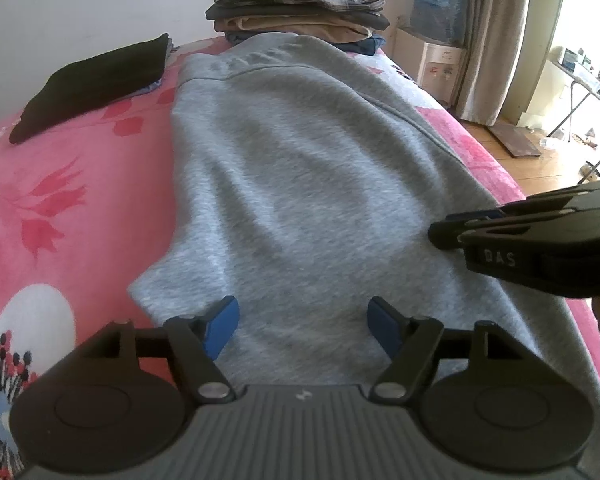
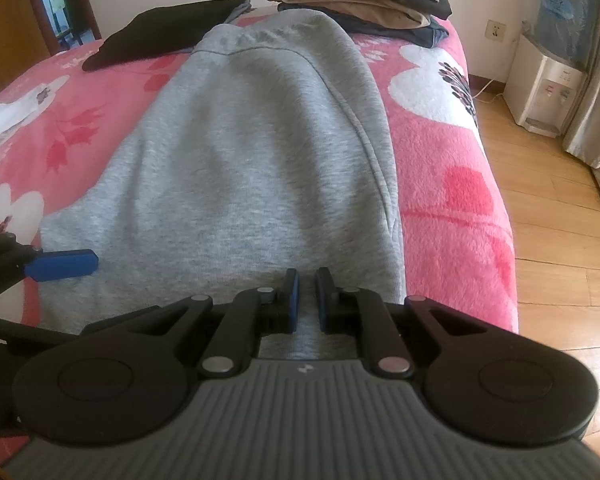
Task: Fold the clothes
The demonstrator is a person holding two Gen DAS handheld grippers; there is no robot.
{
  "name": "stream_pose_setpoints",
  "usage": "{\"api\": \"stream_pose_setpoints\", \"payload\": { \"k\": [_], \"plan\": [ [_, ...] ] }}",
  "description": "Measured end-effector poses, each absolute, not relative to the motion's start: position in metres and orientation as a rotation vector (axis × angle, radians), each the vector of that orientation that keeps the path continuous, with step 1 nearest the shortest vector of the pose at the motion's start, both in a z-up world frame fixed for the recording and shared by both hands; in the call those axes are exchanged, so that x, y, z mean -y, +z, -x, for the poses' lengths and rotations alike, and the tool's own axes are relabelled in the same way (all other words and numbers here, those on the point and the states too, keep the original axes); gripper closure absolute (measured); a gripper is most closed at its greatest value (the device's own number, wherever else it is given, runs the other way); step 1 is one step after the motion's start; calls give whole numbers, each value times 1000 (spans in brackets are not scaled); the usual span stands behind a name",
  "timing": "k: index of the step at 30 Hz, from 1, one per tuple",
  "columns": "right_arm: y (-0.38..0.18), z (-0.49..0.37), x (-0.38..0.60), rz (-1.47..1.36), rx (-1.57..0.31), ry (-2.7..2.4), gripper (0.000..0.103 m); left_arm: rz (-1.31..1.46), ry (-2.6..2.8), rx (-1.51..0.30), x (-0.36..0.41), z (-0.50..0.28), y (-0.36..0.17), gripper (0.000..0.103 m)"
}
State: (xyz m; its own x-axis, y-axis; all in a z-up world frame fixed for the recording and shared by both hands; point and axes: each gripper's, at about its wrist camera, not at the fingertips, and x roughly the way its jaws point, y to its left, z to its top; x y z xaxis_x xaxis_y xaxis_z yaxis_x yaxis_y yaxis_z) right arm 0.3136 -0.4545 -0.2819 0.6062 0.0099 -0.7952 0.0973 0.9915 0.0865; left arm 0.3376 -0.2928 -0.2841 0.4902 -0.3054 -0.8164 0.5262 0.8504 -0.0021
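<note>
A grey sweat garment (image 1: 300, 160) lies spread flat and lengthwise on a pink floral blanket (image 1: 80, 200), its seamed band at the far end. My left gripper (image 1: 302, 308) hovers over the garment's near left part, jaws wide open with nothing between the blue pads; one of its fingers (image 2: 60, 266) shows in the right wrist view. My right gripper (image 2: 305, 280) sits over the near right part of the garment (image 2: 252, 160), its jaws shut to a narrow slit. Grey cloth shows through the slit; whether any is pinched I cannot tell. From the left wrist view the right gripper (image 1: 436, 232) rests low on the cloth.
A stack of folded clothes (image 1: 300, 4) stands at the far end of the bed, just past the garment. A folded black garment (image 1: 96, 84) lies far left. The bed's right edge drops to a wooden floor (image 2: 560, 240), with a water dispenser (image 2: 540, 92) and curtain beyond.
</note>
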Motion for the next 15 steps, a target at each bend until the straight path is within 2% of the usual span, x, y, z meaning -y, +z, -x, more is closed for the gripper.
{"api": "stream_pose_setpoints", "payload": {
  "k": [3, 8, 15],
  "plan": [
    [-282, -315, 454, -124, -926, -51, 95, -234, -540, -941, 291, -340, -284, 16],
    [-280, -319, 455, -117, -954, -39, 94, -187, -595, -952, 286, -341, -286, 7],
    [-278, -332, 457, -112, -1028, -14, 94, -160, -696, -953, 273, -344, -283, 5]
  ]
}}
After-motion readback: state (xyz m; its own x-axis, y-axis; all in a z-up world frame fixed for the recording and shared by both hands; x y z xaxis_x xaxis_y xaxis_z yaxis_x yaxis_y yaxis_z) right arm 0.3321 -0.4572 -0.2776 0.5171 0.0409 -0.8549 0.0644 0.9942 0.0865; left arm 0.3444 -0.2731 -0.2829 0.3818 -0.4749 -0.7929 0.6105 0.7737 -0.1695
